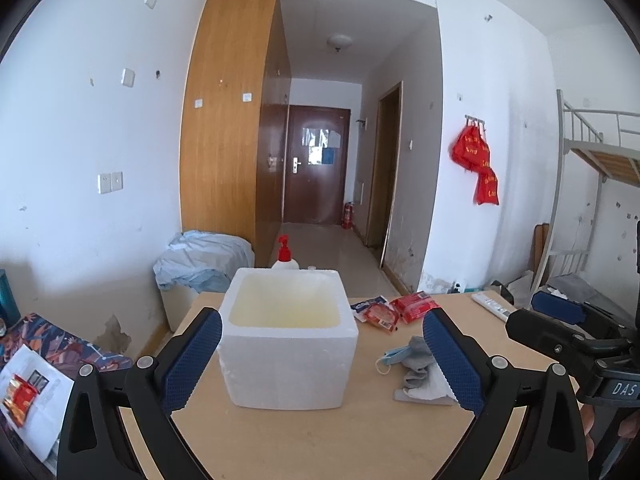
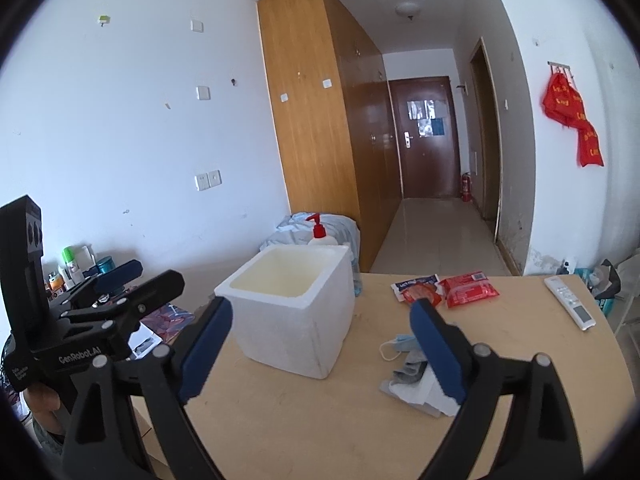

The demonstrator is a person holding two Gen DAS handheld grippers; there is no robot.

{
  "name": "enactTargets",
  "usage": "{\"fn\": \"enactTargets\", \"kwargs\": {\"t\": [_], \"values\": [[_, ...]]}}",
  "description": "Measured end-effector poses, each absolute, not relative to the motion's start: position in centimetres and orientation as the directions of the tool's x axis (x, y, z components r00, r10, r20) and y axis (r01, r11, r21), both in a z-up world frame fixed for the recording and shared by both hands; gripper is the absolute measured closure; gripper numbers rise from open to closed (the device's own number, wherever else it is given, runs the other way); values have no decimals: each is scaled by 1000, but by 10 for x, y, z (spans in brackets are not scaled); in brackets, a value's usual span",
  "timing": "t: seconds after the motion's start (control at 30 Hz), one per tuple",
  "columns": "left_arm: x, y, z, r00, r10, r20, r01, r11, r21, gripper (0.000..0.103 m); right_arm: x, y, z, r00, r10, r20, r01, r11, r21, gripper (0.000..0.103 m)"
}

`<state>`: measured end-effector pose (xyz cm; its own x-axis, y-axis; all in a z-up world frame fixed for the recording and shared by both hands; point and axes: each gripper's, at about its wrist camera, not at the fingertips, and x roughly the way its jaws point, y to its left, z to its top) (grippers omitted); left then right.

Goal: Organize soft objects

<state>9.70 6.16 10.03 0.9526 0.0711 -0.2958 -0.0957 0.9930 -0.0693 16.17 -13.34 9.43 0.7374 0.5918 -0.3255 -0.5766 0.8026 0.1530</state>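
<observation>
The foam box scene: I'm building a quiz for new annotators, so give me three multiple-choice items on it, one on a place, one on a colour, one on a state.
1. Where does the face mask lie?
A. Inside the foam box
B. On the table, right of the foam box
C. On the floor

2. What colour is the pump on the bottle behind the foam box?
A. Red
B. Green
C. Black

3. What state is the foam box in?
A. Closed with a lid
B. Tipped on its side
C. Upright, open, nothing visible inside

Answers:
1. B: the mask sits on the table beside the grey cloth, apart from the box.
2. A: the pump head is plainly red in both wrist views.
3. C: its open top faces up and only the bare yellowish inner walls show.
</observation>
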Motion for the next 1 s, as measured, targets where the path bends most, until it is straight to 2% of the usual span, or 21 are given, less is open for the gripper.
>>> {"fn": "enactTargets", "kwargs": {"t": [0.37, 0.8, 1.0], "values": [[79, 54, 84, 962, 61, -265, -86, 993, -84, 2, 147, -152, 79, 748, 588, -306, -564, 807, 174, 6], [75, 53, 36, 948, 19, -316, -63, 989, -131, 2, 139, -170, 39, 748, 575, -331, -527, 818, 231, 6], [70, 55, 19, 954, 29, -300, -78, 986, -150, 2, 140, -175, 18, 744, 562, -360, -503, 827, 252, 6]]}}
